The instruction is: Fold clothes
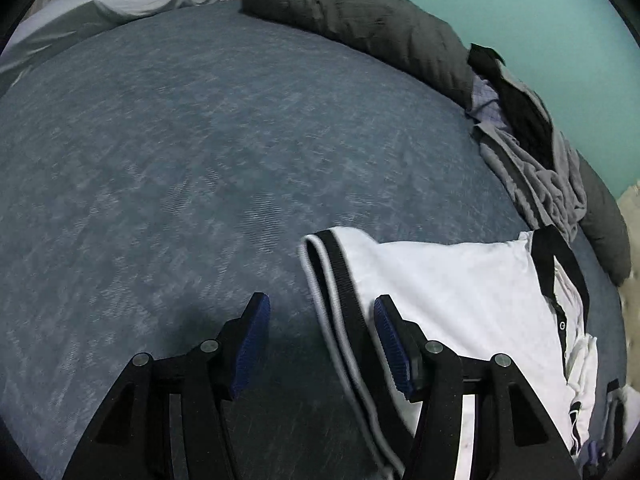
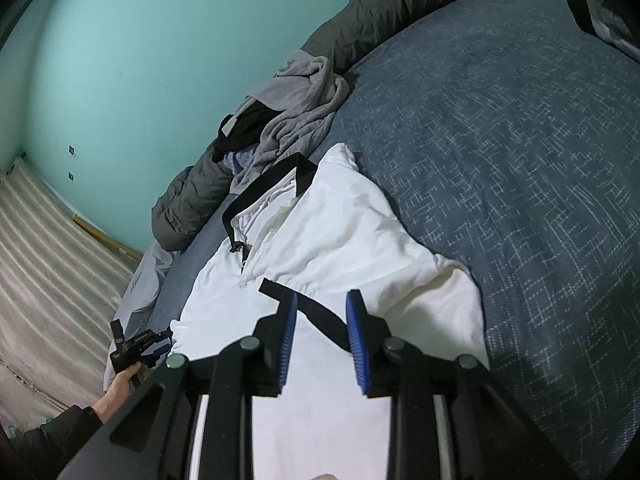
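Slide the wide-open, empty left gripper (image 1: pixel 322 344) onto the white polo shirt's (image 1: pixel 460 292) striped hem at 3 o'clock, keeping the half-open, empty right gripper (image 2: pixel 322 338) low over its black band (image 2: pixel 316 312).

We see a blue bedspread (image 1: pixel 200 152) with a pale woven fleck spread smooth over most of the bed. Along its far edge lies a dark grey quilted duvet (image 1: pixel 360 12), rolled into a long bolster that runs against the teal wall (image 2: pixel 140 60). At the far left corner of the left wrist view sits a pale lilac sheet or pillow (image 1: pixel 104 4), we cannot tell which. In the right wrist view we see two small dark fittings on the wall (image 2: pixel 71 150), possibly sockets, and below them a striped beige floor (image 2: pixel 48 248), edged by a wooden skirting strip (image 2: pixel 106 238).
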